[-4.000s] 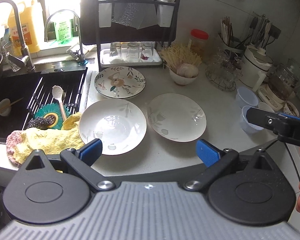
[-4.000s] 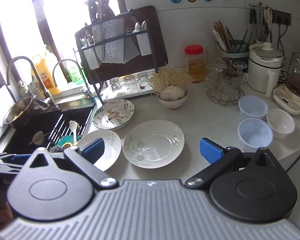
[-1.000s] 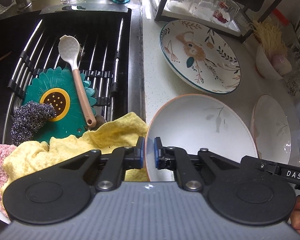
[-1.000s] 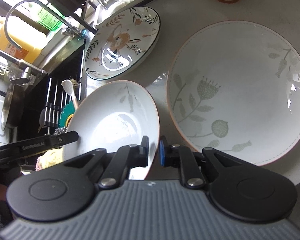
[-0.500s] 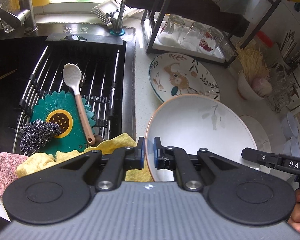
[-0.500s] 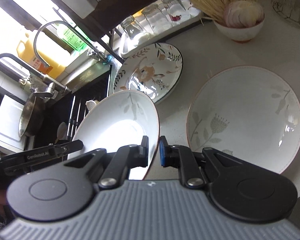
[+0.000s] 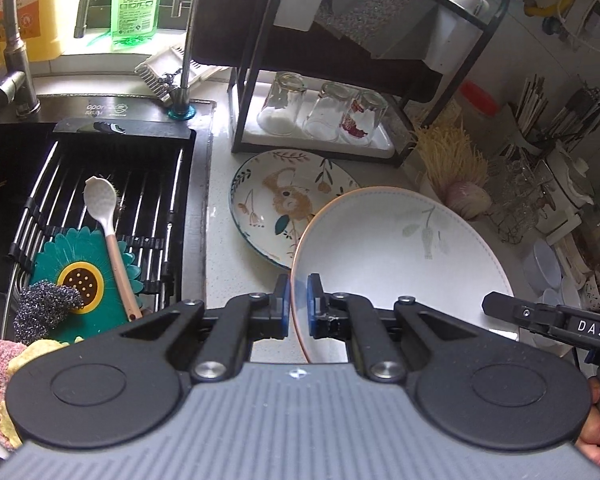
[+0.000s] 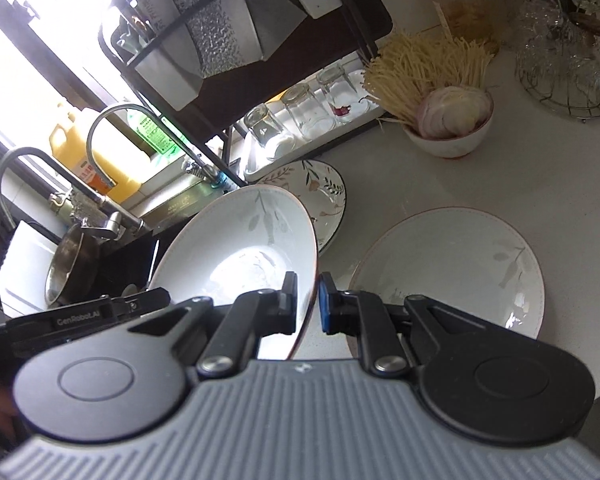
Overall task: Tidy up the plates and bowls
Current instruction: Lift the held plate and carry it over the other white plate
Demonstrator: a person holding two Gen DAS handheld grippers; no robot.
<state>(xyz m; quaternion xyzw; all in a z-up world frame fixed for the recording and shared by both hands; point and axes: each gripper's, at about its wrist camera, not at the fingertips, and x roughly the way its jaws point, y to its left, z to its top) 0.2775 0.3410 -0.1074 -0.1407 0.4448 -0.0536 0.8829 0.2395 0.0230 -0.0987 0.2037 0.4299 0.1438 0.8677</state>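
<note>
Both grippers hold one white plate with a faint leaf print (image 7: pixel 400 256), lifted off the counter. My left gripper (image 7: pixel 298 306) is shut on its left rim. My right gripper (image 8: pixel 308 304) is shut on its right rim, and the plate (image 8: pixel 240 248) tilts up there. A second white leaf plate (image 8: pixel 452 272) lies flat on the counter to the right. A floral plate with a dark rim (image 7: pixel 276 204) lies behind, partly covered by the held plate; it also shows in the right wrist view (image 8: pixel 320 192).
A black dish rack (image 7: pixel 340 40) with upturned glasses (image 7: pixel 324 112) stands behind the plates. The sink (image 7: pixel 100 184) at left holds a spoon, scrubber and cloths. A bowl with onion and noodles (image 8: pixel 452 120), a wire glass stand (image 8: pixel 568 76) and plastic cups (image 7: pixel 548 268) sit to the right.
The held plate has risen further off the counter and tilted, held at both rims. Both cameras have pulled up and back, so more of the rack and back wall shows.
</note>
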